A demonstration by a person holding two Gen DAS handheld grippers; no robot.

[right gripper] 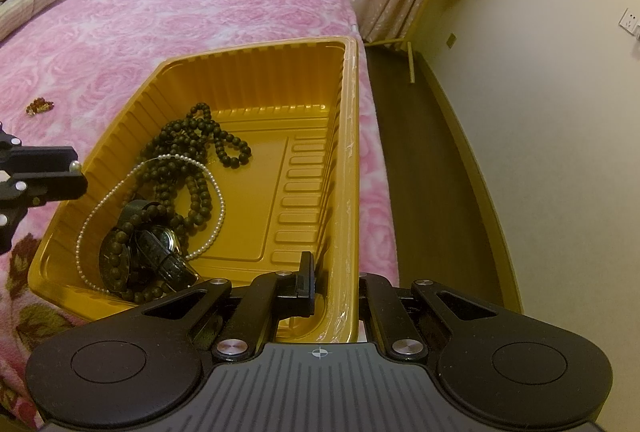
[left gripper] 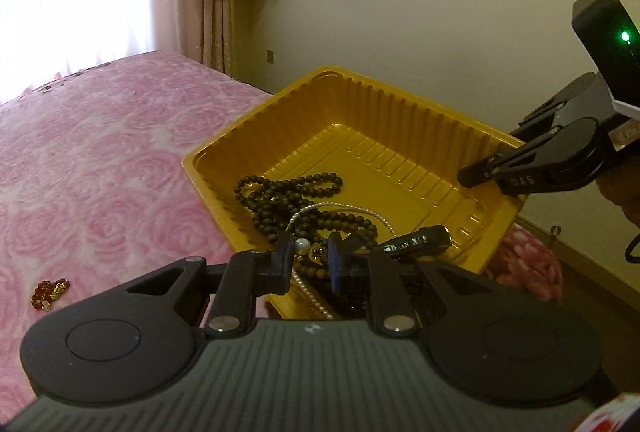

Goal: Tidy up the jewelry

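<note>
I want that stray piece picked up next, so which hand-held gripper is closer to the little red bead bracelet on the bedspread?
Left. The left hand-held gripper is beside the tray's near wall, on the red bead bracelet's side; the right hand-held gripper clamps the yellow tray's far wall.

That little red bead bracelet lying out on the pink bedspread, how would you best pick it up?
Come straight down from above on the red bead bracelet and pinch across its bunched middle. It lies flat in a small heap on the soft bedspread, with nothing close beside it.

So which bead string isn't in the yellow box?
The little red bead bracelet. It lies alone on the pink blanket, while the dark bead strand and the white pearl necklace lie in the yellow box.
</note>
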